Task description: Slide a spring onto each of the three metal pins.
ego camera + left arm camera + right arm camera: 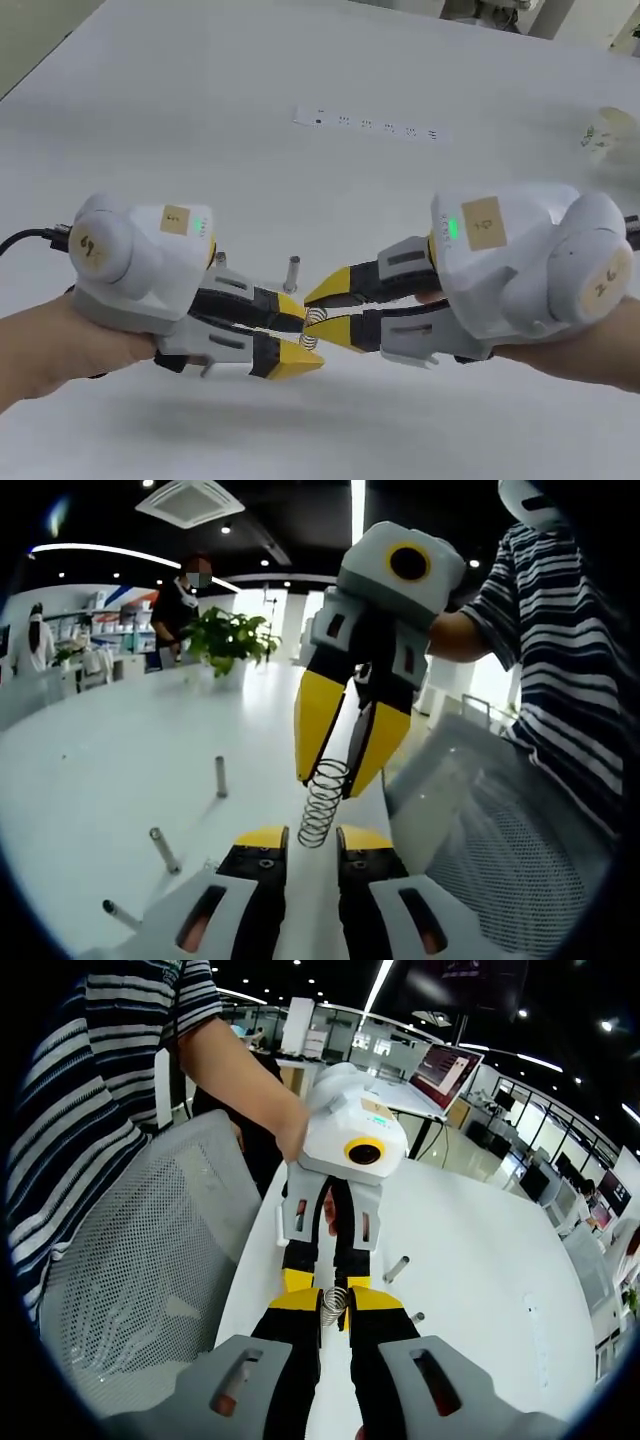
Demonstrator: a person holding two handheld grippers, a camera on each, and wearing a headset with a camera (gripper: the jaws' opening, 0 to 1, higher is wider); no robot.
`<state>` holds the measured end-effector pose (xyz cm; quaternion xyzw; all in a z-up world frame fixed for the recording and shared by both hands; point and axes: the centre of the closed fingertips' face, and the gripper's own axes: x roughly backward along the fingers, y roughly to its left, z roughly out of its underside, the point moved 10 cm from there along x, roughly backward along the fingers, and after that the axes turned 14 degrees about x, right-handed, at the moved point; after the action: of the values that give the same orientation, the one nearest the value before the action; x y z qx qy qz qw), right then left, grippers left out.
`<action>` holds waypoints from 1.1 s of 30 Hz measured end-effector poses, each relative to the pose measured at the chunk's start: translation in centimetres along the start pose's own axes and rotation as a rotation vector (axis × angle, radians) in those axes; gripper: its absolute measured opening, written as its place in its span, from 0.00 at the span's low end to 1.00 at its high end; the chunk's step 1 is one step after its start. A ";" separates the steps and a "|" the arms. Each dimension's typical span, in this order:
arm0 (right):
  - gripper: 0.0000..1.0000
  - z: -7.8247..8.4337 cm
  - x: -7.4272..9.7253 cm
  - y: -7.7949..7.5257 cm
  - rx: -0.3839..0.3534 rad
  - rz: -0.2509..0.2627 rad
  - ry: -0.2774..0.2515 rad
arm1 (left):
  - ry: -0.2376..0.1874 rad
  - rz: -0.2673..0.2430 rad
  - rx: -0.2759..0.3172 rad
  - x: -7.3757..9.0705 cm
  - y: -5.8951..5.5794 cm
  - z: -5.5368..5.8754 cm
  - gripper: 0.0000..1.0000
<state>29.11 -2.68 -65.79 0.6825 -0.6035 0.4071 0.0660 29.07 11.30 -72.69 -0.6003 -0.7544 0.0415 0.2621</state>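
Spring (322, 802): it is hanging at the middle of the frame between the two grippers, above the white table (200, 100) and apart from every pin.
Right gripper (337, 1307): its yellow jaws are meeting in a V and pinching the upper end of the spring. The left gripper view is showing this from the front.
Left gripper (312, 838): its jaws are standing a narrow gap apart at the bottom centre, and the lower end of the spring is sitting in that gap. Whether they are pressing it, I cannot tell.
Metal pins (221, 776): the left gripper view is showing three at lower left, well apart from the spring. The right gripper view is showing two, right of centre. In the head view, one is standing upright just above the jaw tips.
Power strip (365, 122): it is lying at upper centre in the head view, and the right gripper view is catching it near the right edge.
Mesh chair (130, 1260): it is appearing in both gripper views, beside a person's striped sleeve (560, 630).
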 end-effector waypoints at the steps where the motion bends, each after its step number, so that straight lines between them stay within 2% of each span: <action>1: 0.07 0.1 0.0 0.0 -0.002 0.001 0.002 | 0.000 -0.007 0.004 0.2 0.1 0.1 0.13; 15: 0.07 0.6 0.2 -0.1 -0.008 0.020 0.022 | -0.016 -0.067 0.044 2.2 0.7 1.0 0.21; 20: 0.07 0.7 0.4 -0.1 -0.004 0.026 0.031 | -0.030 -0.105 0.071 3.3 1.2 1.4 0.24; 33: 0.07 1.3 0.8 -0.4 -0.009 0.051 0.048 | -0.082 -0.226 0.122 6.8 2.3 2.7 0.39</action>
<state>30.03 -3.96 -65.95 0.6566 -0.6208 0.4222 0.0729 28.95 18.97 -73.53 -0.4925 -0.8234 0.0821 0.2699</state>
